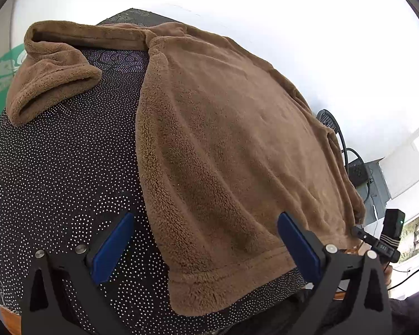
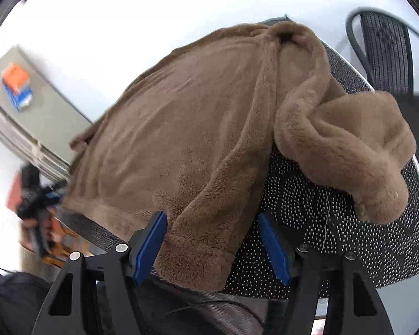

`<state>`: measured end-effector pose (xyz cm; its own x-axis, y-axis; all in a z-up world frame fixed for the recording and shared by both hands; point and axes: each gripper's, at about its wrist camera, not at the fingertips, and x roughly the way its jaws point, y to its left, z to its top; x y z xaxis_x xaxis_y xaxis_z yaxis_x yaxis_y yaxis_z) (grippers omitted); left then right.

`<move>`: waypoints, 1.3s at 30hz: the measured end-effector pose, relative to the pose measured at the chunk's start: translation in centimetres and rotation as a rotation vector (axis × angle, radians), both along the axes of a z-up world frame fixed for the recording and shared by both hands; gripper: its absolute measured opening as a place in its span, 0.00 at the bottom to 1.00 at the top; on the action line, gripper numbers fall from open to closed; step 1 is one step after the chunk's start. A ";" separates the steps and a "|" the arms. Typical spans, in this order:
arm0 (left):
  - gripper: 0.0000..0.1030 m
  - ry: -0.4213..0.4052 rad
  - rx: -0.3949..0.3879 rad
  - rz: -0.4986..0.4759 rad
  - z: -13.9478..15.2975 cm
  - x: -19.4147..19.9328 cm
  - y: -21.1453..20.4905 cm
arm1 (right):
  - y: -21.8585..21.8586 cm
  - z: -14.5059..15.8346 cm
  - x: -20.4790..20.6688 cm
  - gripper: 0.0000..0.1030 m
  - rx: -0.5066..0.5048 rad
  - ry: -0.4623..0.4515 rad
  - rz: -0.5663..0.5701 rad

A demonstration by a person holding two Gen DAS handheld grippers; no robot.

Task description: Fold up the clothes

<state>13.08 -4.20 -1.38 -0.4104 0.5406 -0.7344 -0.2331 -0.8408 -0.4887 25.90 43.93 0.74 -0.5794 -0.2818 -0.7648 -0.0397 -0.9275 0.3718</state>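
Note:
A brown fleece top (image 1: 231, 139) lies spread on a table under a black, white-dotted cloth (image 1: 56, 167). One sleeve (image 1: 53, 78) lies bunched at the far left; the right wrist view shows this sleeve (image 2: 349, 145) on the right. My left gripper (image 1: 206, 240) is open, just above the near hem, with its blue pads (image 1: 111, 248) on either side of the hem's left corner. My right gripper (image 2: 212, 240) is open too, and the top's (image 2: 181, 128) hem corner lies between its fingers. Neither gripper holds any fabric.
The dotted cloth (image 2: 335, 223) ends at the table's near edge right under both grippers. A black mesh chair (image 2: 385, 50) stands beyond the far right corner. A grey cabinet (image 2: 36, 117) with an orange and blue item (image 2: 15, 86) stands to the left. Dark clothing of the person (image 2: 195, 307) is at the bottom.

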 end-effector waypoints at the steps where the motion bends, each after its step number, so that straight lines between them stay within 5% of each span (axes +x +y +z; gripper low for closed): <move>1: 1.00 0.001 -0.007 -0.001 0.0 0.0 0.2 | -0.6 0.1 -0.1 0.68 0.044 -0.002 0.008; 5: 1.00 -0.003 -0.030 -0.007 0.2 -0.3 0.9 | -3.4 0.0 0.0 0.63 0.223 0.017 0.086; 10: 1.00 -0.040 0.029 -0.008 0.0 -1.0 0.7 | -3.1 -0.3 0.4 0.51 0.199 0.035 0.100; 14: 0.97 -0.022 -0.047 -0.011 0.0 -1.1 2.0 | -2.5 -0.4 0.4 0.42 0.156 0.037 0.075; 17: 0.67 0.010 -0.152 0.024 0.1 -1.2 3.1 | -2.4 -0.4 0.0 0.34 0.141 0.042 0.072; 19: 0.12 -0.015 -0.142 0.057 -0.1 -1.5 2.9 | -2.3 -0.4 -0.3 0.25 0.131 0.044 0.070; 25: 0.10 -0.035 -0.085 0.105 0.8 -0.6 2.1 | -0.5 0.8 0.1 0.19 0.043 0.078 0.068; 29: 0.09 -0.002 -0.090 0.101 2.3 1.2 2.4 | 0.4 2.7 1.2 0.18 0.083 0.109 0.053; 34: 0.11 -0.036 -0.174 0.114 0.5 1.2 2.2 | 1.7 2.0 1.7 0.18 0.104 0.075 0.009; 37: 0.14 -0.052 -0.137 0.128 -0.3 0.4 1.8 | 2.4 1.6 1.9 0.18 0.049 0.091 -0.017; 38: 0.15 -0.054 -0.128 0.127 -0.3 0.3 1.9 | 2.5 1.7 2.0 0.20 0.019 0.103 -0.028; 39: 0.21 -0.054 -0.116 0.121 -0.3 0.2 2.0 | 2.7 1.7 2.1 0.34 -0.005 0.106 -0.041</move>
<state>13.28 -2.19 -1.67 -0.4252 0.4002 -0.8118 -0.1031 -0.9125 -0.3959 28.01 46.68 2.45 -0.6682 -0.2601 -0.6970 -0.0378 -0.9238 0.3809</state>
